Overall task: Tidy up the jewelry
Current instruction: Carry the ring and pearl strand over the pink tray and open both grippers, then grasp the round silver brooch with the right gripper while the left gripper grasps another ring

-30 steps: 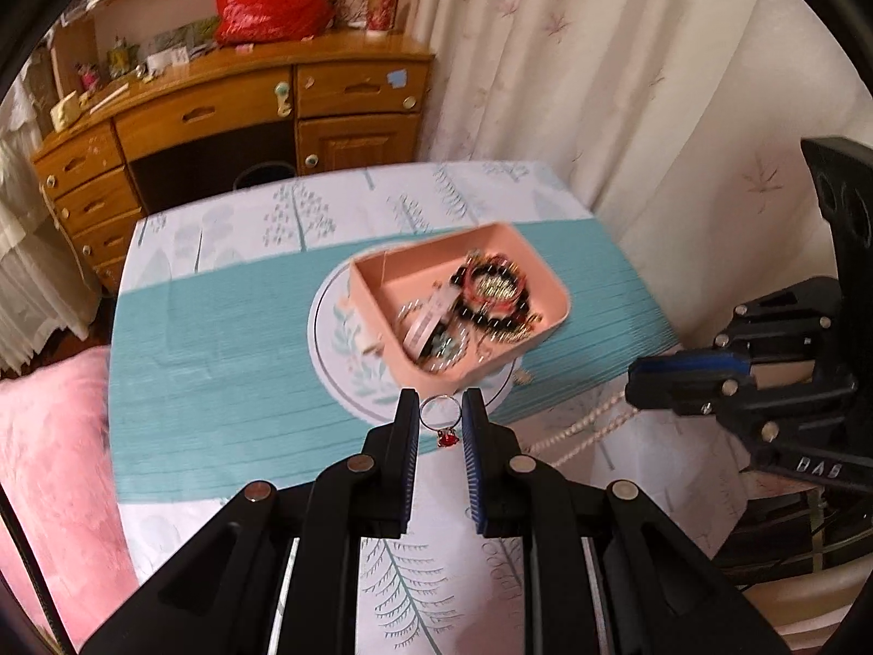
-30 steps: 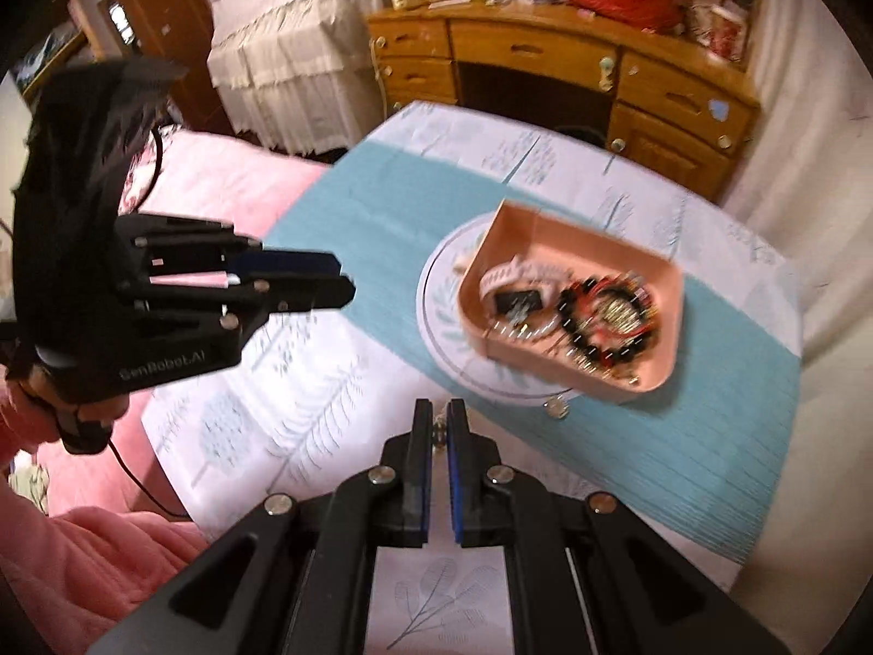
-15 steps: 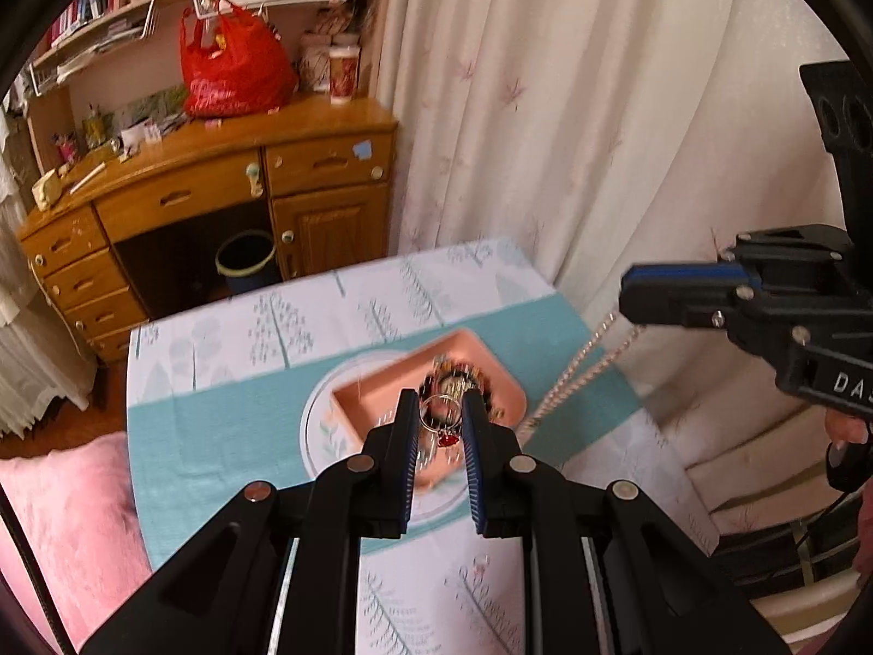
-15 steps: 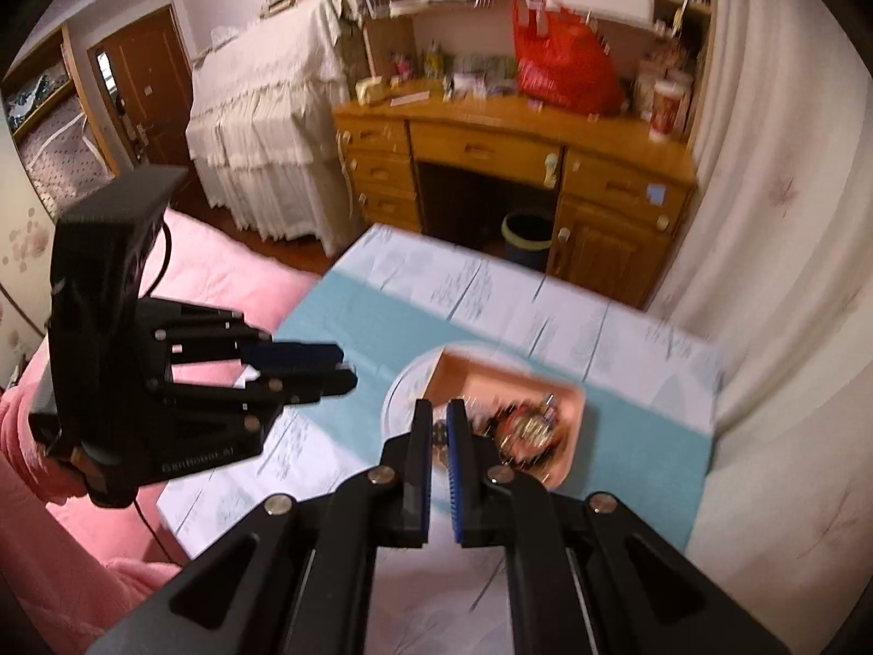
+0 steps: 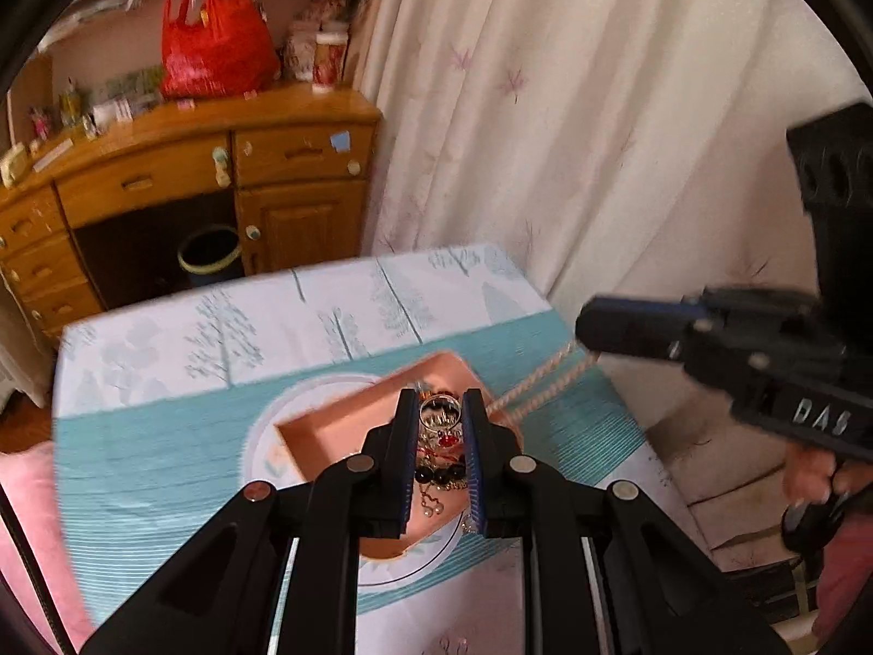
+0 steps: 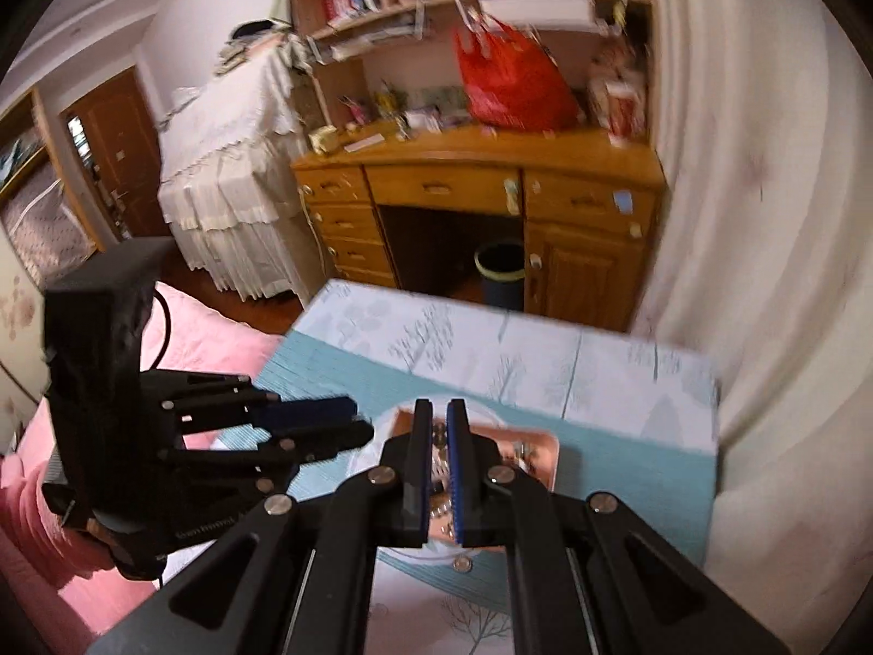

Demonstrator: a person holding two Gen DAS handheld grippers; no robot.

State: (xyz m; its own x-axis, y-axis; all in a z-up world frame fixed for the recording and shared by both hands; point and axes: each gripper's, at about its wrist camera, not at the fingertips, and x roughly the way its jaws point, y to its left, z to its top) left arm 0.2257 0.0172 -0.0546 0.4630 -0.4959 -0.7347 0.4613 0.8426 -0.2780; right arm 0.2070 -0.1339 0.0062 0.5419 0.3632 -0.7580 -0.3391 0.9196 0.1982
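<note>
Item 1: my left gripper (image 5: 442, 406), jaws narrowed, pinching silver ring (image 5: 440, 405) with small red charm (image 5: 446, 440), held above pink tray (image 5: 349, 426).

Item 2: my right gripper (image 6: 439, 415), jaws nearly together, clamped on pale beaded necklace (image 5: 537, 385); double strand hangs from tips toward tray, as left view shows.

Item 3: pink tray, on round white plate (image 5: 262, 439), on teal tree-print tablecloth (image 5: 163, 436); holds heap of dark bead bracelets (image 5: 439, 474), chains.

Item 4: small coin-like piece (image 6: 462, 564), on cloth near plate; identity unclear.
</note>
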